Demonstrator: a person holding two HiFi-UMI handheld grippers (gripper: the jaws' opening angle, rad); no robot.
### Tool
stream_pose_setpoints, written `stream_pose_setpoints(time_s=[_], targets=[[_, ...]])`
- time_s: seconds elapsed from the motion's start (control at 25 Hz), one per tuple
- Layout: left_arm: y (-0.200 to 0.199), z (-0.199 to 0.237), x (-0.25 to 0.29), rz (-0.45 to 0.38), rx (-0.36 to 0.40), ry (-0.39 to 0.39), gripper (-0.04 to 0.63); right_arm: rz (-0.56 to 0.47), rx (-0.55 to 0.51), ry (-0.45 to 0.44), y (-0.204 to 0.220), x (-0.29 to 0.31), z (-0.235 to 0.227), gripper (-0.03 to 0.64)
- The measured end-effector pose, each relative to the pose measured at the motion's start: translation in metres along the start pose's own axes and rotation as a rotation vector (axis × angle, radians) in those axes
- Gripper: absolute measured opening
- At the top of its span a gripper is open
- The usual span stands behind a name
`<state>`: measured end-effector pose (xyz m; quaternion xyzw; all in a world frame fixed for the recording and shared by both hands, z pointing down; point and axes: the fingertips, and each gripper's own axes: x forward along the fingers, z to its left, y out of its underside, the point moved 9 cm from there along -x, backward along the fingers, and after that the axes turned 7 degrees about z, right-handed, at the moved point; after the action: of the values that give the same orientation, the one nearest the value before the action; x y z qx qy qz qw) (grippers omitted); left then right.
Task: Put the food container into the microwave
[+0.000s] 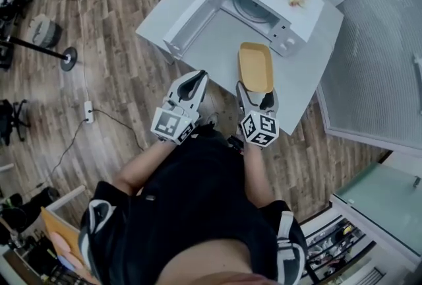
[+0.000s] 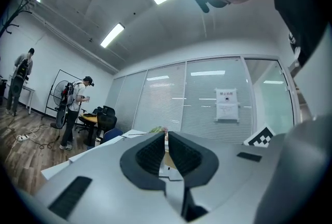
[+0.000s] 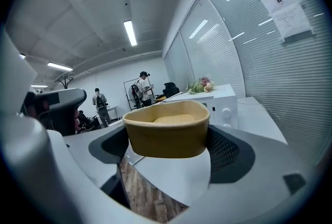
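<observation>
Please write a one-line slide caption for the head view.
Right gripper holds a yellow oblong food container above the grey table, facing the open white microwave.

**A:** What's the food container (image 1: pixel 256 67) made of, on your screen?
**B:** I'd say matt tan paper pulp, smooth-walled. The right gripper (image 3: pixel 166 140) looks like matt grey plastic, and its pads (image 3: pixel 233 153) are black and mesh-textured.
**A:** And round it?
**B:** I see the microwave (image 1: pixel 313 13) as smooth white, faintly glossy. The table (image 1: pixel 303 76) has a matt pale top, and the floor (image 1: pixel 112 72) is wood-grain planks.
</observation>
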<state>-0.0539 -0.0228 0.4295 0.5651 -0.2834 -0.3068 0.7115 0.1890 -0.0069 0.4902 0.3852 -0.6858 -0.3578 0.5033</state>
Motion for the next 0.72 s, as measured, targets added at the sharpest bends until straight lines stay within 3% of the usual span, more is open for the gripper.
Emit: stream_pose_setpoints(time_s=[0.44,0.72], targets=[[0.004,0.046,0.108,0.001,-0.021,0.020,0.040,0.065,0.014,0.035,-0.010,0.153,-0.048,0.485],[0.010,0.082,0.160,0.023,-0.047,0.061,0.040,0.109,0.039,0.113,-0.003,0.249,-0.073,0.485]])
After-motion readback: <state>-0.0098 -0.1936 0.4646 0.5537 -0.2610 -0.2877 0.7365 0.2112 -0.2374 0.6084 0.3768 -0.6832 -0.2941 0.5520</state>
